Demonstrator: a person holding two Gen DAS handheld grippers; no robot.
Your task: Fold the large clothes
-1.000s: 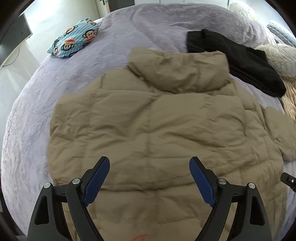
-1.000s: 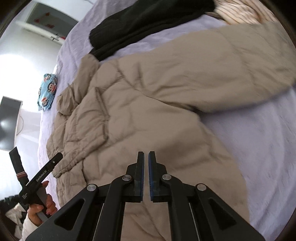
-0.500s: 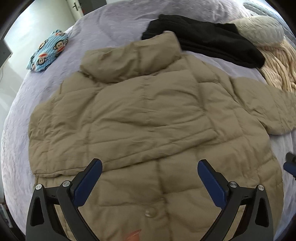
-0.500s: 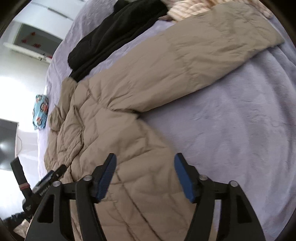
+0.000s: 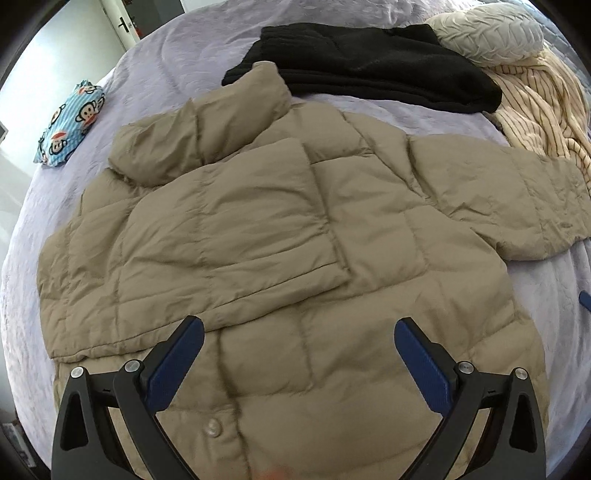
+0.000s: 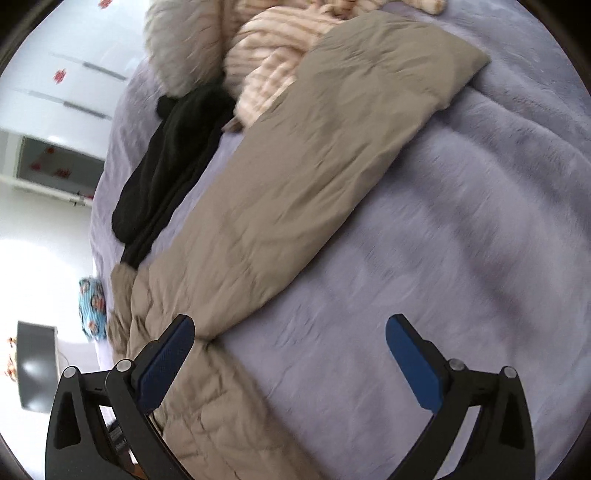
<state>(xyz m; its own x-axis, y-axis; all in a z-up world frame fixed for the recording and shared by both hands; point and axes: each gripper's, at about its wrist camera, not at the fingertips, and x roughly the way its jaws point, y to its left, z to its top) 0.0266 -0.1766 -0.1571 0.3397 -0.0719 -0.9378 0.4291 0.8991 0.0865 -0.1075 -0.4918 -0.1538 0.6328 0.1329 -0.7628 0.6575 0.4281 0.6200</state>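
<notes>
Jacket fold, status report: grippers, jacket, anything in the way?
Left gripper open, empty, above jacket. Right gripper opening, empty, near outstretched sleeve. Other sleeve folded in. Black garment touches collar.

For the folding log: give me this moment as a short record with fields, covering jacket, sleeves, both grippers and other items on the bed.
jacket: tan puffer, flat on the bed
left sleeve: folded across the chest
right sleeve: stretched out sideways
left gripper: open over the hem, holding nothing
right gripper: jaws opening, only bed cover between them
other items: black garment, striped top, monkey-print cloth, pillow
</notes>
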